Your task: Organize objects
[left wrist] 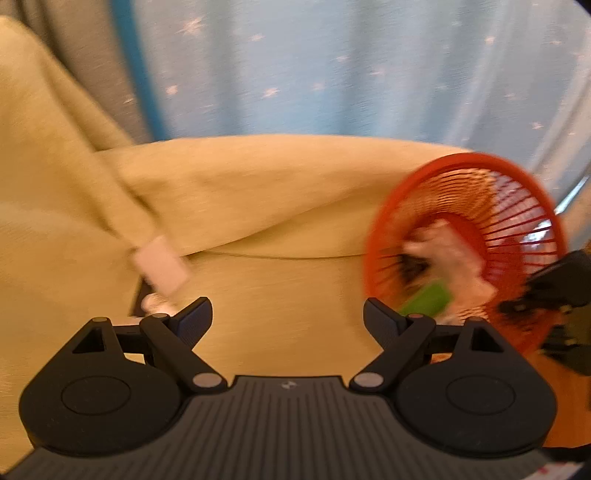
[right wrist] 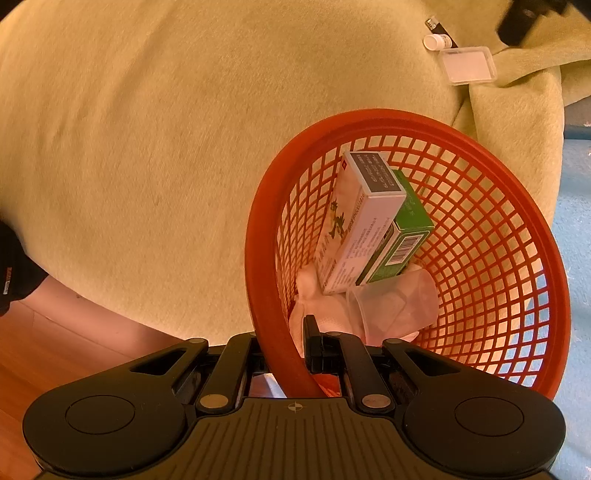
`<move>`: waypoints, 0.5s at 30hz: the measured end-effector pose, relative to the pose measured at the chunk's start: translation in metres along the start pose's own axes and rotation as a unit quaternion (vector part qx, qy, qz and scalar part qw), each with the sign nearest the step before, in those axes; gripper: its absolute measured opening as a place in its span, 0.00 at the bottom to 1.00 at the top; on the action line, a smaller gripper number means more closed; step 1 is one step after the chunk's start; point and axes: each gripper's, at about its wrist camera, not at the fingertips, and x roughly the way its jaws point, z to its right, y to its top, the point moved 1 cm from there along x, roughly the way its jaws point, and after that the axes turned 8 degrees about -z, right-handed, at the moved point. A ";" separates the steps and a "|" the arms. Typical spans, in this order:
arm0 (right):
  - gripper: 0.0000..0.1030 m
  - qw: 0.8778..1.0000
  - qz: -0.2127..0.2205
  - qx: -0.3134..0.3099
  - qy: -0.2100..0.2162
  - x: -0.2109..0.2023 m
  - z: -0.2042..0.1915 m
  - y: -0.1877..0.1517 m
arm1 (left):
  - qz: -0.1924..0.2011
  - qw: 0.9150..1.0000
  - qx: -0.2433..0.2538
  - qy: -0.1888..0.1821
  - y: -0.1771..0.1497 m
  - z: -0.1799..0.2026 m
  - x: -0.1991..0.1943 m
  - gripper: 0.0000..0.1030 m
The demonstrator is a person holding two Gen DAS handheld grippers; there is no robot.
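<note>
My right gripper (right wrist: pixel 286 343) is shut on the near rim of a red mesh basket (right wrist: pixel 480 229), which it holds tilted by the edge of a yellow-green cushion (right wrist: pixel 166 147). Inside lie a white-and-pink box (right wrist: pixel 364 218), a green box (right wrist: pixel 400 236) and a clear plastic piece (right wrist: pixel 395 302). My left gripper (left wrist: pixel 287 310) is open above the cushion (left wrist: pixel 277 288) with nothing between its fingers. A clear flat case (left wrist: pixel 160 264) and a small white bottle (left wrist: pixel 151 302) lie just beyond its left finger. The blurred basket (left wrist: pixel 517 192) is to its right.
A black strip (right wrist: pixel 437 27) lies beside the white bottle (right wrist: pixel 436 40) and the clear case (right wrist: pixel 467 64). A light blue starred curtain (left wrist: pixel 369 66) hangs behind the cushion. Wooden floor (right wrist: pixel 55 354) shows at the lower left, blue carpet (right wrist: pixel 576 240) at the right.
</note>
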 end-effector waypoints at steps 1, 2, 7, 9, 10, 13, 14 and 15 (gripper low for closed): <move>0.04 1.000 0.000 0.000 0.000 0.000 0.000 0.000 | -0.001 1.000 -0.001 0.010 -0.002 -0.007 0.003 0.84; 0.04 1.000 0.000 0.001 0.000 0.000 0.000 0.001 | -0.002 1.000 -0.002 0.020 -0.003 -0.014 0.007 0.84; 0.04 1.000 -0.003 0.008 0.005 -0.001 0.001 0.005 | -0.011 0.998 -0.007 0.063 -0.008 -0.052 0.034 0.84; 0.04 1.000 -0.003 0.011 0.008 -0.001 0.002 0.007 | -0.016 0.997 -0.012 0.075 -0.008 -0.066 0.047 0.84; 0.04 1.000 -0.003 0.013 0.010 -0.002 0.003 0.008 | -0.018 0.997 -0.013 0.079 -0.008 -0.072 0.053 0.84; 0.04 1.000 -0.003 0.018 0.016 -0.002 0.008 0.012 | -0.022 0.995 -0.018 0.096 -0.006 -0.086 0.069 0.84; 0.04 1.000 -0.003 0.019 0.018 -0.002 0.010 0.012 | -0.024 0.995 -0.020 0.100 -0.004 -0.089 0.074 0.84; 0.04 1.000 -0.003 0.021 0.020 -0.002 0.012 0.013 | -0.025 0.994 -0.022 0.102 -0.002 -0.092 0.079 0.84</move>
